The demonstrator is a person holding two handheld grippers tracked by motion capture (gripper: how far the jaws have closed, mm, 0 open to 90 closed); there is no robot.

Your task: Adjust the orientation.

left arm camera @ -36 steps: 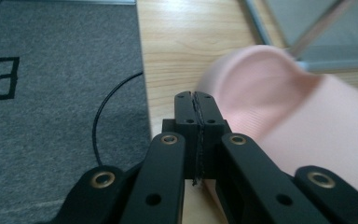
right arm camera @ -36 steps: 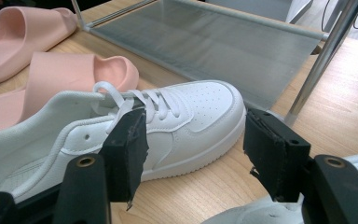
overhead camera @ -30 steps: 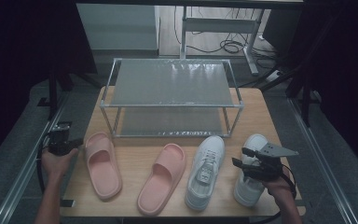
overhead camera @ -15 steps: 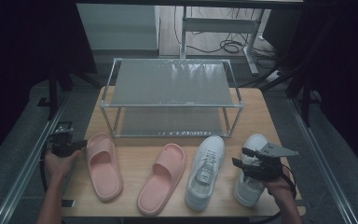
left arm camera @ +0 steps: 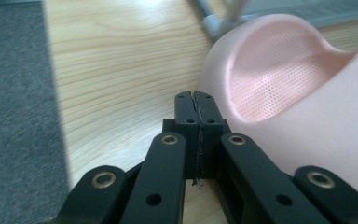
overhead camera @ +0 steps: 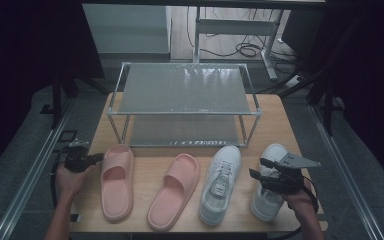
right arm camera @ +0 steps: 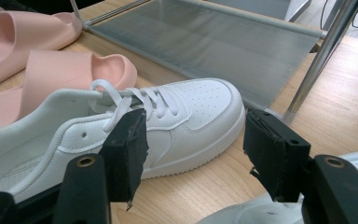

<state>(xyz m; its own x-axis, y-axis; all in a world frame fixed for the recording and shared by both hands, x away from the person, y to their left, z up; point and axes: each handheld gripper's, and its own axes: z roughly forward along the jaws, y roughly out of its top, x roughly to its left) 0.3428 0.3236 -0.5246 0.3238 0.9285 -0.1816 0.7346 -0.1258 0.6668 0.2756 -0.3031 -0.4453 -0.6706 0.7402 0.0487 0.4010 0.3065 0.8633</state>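
The left gripper (left arm camera: 197,100) had its jaws pressed together, empty, tips just beside the pink slipper (left arm camera: 303,107), over the wooden table (left arm camera: 121,70) left of the slipper.

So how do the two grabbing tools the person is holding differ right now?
The left gripper has its black fingers pressed shut with nothing between them, while the right gripper has its fingers spread wide open. The left one sits beside the leftmost soft pink slide sandal; the right one hovers above the right-hand white lace-up sneaker, facing the left-hand white lace-up sneaker. Both are black, hand-held and hold nothing.
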